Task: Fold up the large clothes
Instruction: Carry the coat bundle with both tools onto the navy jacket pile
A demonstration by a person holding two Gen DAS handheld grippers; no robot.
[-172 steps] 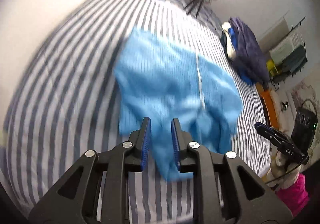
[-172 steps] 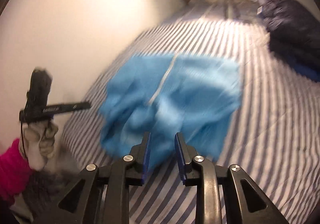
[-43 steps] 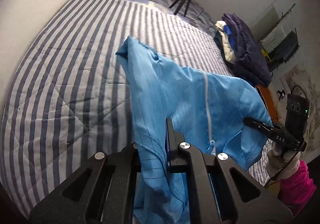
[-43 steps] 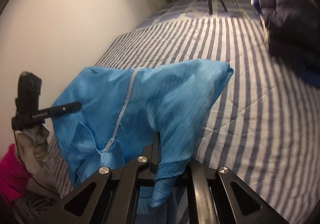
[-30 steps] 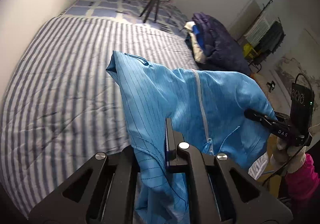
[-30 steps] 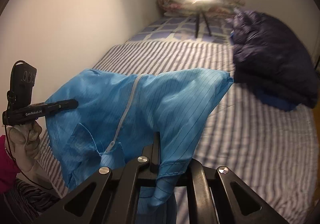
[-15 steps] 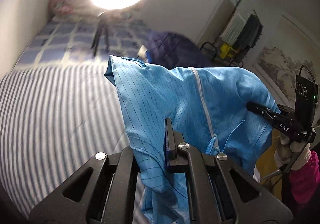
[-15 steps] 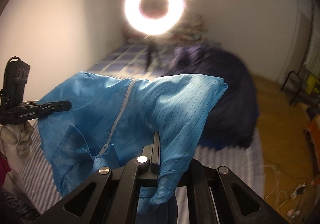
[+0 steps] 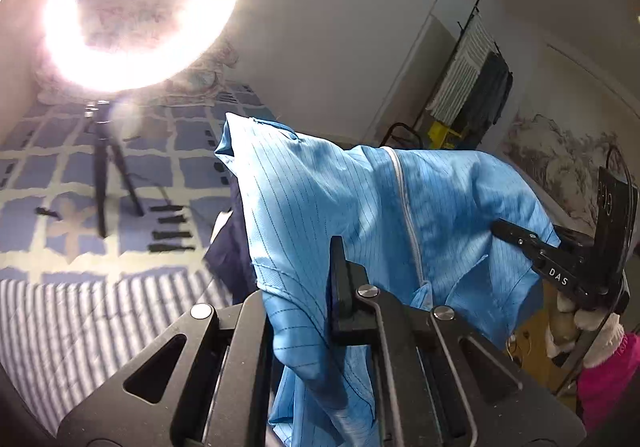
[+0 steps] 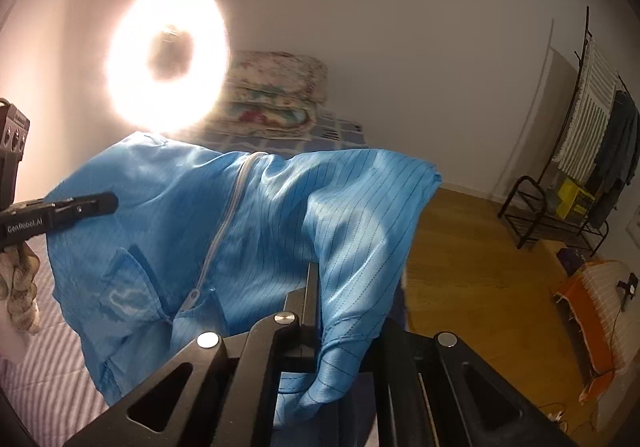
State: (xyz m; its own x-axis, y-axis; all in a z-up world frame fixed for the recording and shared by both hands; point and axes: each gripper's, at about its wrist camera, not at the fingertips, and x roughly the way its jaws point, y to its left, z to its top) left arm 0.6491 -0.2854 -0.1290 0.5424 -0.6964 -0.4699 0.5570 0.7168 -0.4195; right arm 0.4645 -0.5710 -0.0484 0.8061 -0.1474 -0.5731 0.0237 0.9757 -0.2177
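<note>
A light blue pinstriped jacket (image 9: 320, 207) with a white front zipper hangs in the air, stretched between both grippers. My left gripper (image 9: 332, 287) is shut on one edge of it, cloth draped over the jaws. My right gripper (image 10: 316, 299) is shut on the other edge of the jacket (image 10: 248, 231). The right gripper also shows at the right of the left wrist view (image 9: 520, 237), and the left gripper at the left of the right wrist view (image 10: 96, 203). The jacket's lower part hangs behind the jaws, out of sight.
A striped bed (image 9: 80, 319) lies below, with a lit ring light (image 9: 140, 7) on a tripod and folded quilts (image 10: 276, 95) at its head. A dark garment pile (image 9: 228, 255) lies behind the jacket. A drying rack (image 10: 592, 151) stands on the wooden floor (image 10: 472, 267).
Both grippers have lifted the jacket higher off the bed and tilted upward; the views now face the wall and ring light. Both grips are unchanged.
</note>
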